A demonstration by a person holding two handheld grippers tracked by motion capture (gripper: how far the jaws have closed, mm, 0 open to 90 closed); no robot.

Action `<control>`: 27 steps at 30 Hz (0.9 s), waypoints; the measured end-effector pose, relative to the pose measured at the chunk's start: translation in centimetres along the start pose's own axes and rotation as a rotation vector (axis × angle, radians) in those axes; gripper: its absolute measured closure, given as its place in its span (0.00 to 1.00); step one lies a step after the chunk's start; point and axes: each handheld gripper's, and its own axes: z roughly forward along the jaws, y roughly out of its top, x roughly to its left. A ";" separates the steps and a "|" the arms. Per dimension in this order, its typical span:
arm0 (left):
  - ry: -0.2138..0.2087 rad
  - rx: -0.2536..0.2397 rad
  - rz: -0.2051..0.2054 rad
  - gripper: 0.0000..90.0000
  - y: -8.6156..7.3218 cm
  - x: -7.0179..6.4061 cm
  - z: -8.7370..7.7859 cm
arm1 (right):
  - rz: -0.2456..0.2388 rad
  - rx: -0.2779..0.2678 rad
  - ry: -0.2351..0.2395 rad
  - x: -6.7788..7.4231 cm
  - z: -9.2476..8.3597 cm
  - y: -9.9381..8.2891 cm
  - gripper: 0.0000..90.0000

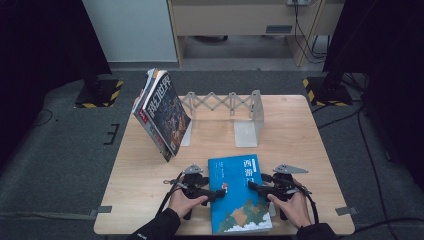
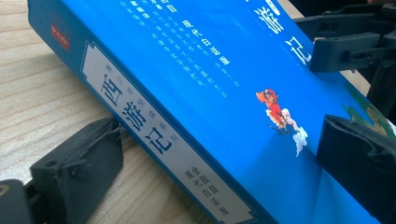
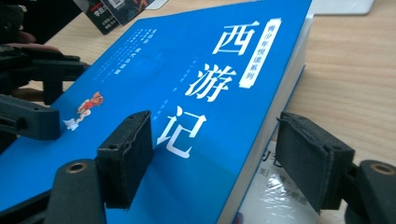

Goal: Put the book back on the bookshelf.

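Note:
A thick blue book with white Chinese title characters lies cover up at the table's near edge. My left gripper reaches in from the left. In the left gripper view, the left gripper is open, with the book's spine between the jaws. One jaw is down by the table, apart from the spine, and the other is over the cover. My right gripper comes from the right. In the right gripper view, the right gripper is open astride the page edge, and a gap shows beside the outer jaw.
A thin white plastic-wrapped book lies under the blue book's right side. Several magazines lean at the back left against an expandable metal book rack. The wooden table has a dark floor around it.

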 end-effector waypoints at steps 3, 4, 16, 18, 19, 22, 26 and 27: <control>0.006 -0.004 -0.002 0.00 -0.1 -0.1 0.0 | 0.006 -0.002 0.008 0.0 0.2 -0.1 0.27; 0.008 -0.008 -0.006 0.00 -0.1 -0.1 0.0 | 0.008 -0.001 0.012 0.0 0.3 -0.2 0.25; 0.024 -0.070 -0.018 0.00 -0.5 -0.3 0.6 | 0.005 0.015 0.033 0.3 1.0 -0.5 0.11; 0.021 -0.069 -0.016 0.00 -0.4 -0.3 0.6 | 0.000 0.010 0.031 0.4 1.0 -0.5 0.08; 0.021 -0.068 -0.016 0.00 -0.4 -0.3 0.6 | -0.014 0.012 0.030 0.4 1.1 -0.5 0.07; 0.020 -0.068 -0.016 0.00 -0.4 -0.3 0.6 | -0.026 0.015 0.029 0.5 1.2 -0.6 0.05; 0.012 -0.063 -0.014 0.00 -0.4 -0.1 0.5 | -0.019 0.021 0.038 0.3 1.0 -0.5 0.09; 0.009 -0.058 -0.013 0.00 -0.3 -0.1 0.5 | -0.017 0.017 0.038 0.2 1.0 -0.4 0.11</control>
